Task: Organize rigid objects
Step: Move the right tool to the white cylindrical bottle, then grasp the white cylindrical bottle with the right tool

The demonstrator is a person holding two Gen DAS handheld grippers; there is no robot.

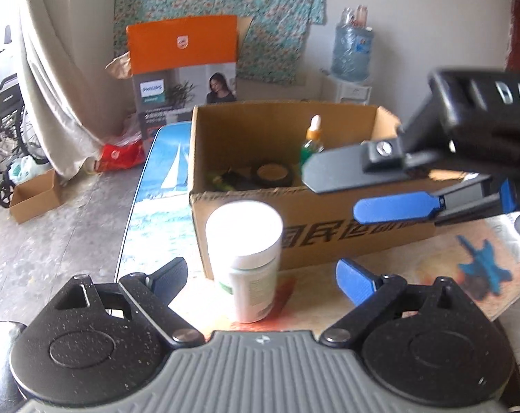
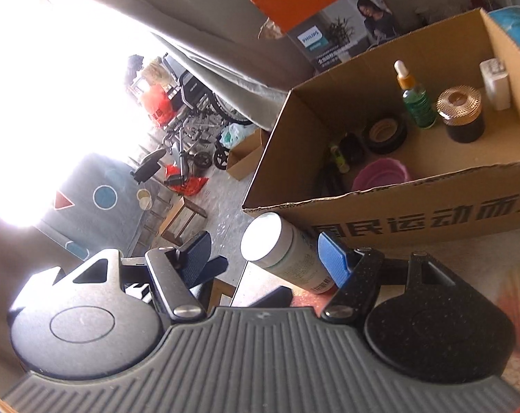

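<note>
A white bottle with a white cap (image 1: 246, 258) stands on the table just in front of the open cardboard box (image 1: 329, 203). My left gripper (image 1: 261, 275) is open, its fingers on either side of the bottle and apart from it. My right gripper (image 1: 329, 189) is open and empty, hovering over the box's front right edge. In the right wrist view the bottle (image 2: 284, 254) lies between my right gripper's open fingers (image 2: 265, 258), below them. The box (image 2: 432, 213) holds a green dropper bottle (image 2: 415, 99), a dark jar (image 2: 463, 113), a tape roll (image 2: 385, 134) and a pink lid (image 2: 380, 173).
An orange Philips box (image 1: 184, 72) stands behind the table. A water jug (image 1: 351, 51) is at the back right. A wheelchair (image 1: 5, 130) and a small open carton (image 1: 36, 199) sit on the floor at left. The table's left edge is close to the bottle.
</note>
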